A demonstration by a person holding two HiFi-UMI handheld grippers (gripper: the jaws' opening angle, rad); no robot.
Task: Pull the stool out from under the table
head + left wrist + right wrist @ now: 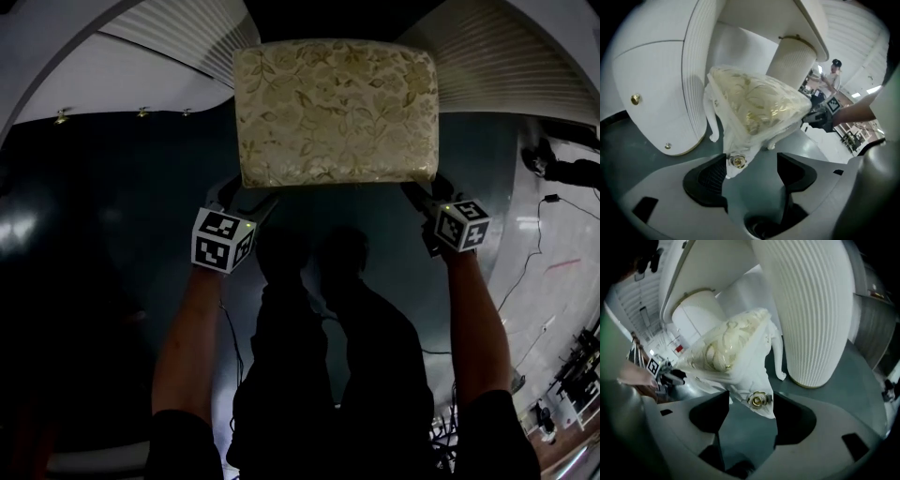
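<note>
The stool (pixel 335 111) (pixel 759 105) (pixel 726 348) stood on the dark floor (pixel 84 234) between the two white ribbed supports (pixel 794 58) (pixel 811 310) of the table (pixel 159 66), with a narrow gap to the support on each side. Its near edge faced wide open floor, where only a cable (pixel 525 272) ran at the right. The left gripper (pixel 248 199) (pixel 751 161) was at the near left corner with its jaws apart. The gold rosette (pixel 737 161) lay just beside one pad, and the other pad stood clear of it. The right gripper (pixel 422 195) (pixel 751 399) was closed on the near right corner, whose rosette (pixel 759 400) sat between its pads. In the head view the cushion hid all the legs, the frame cut off the far part of the table, and a dark shadow covered the near floor. The gripper views showed only some of the white legs.
</note>
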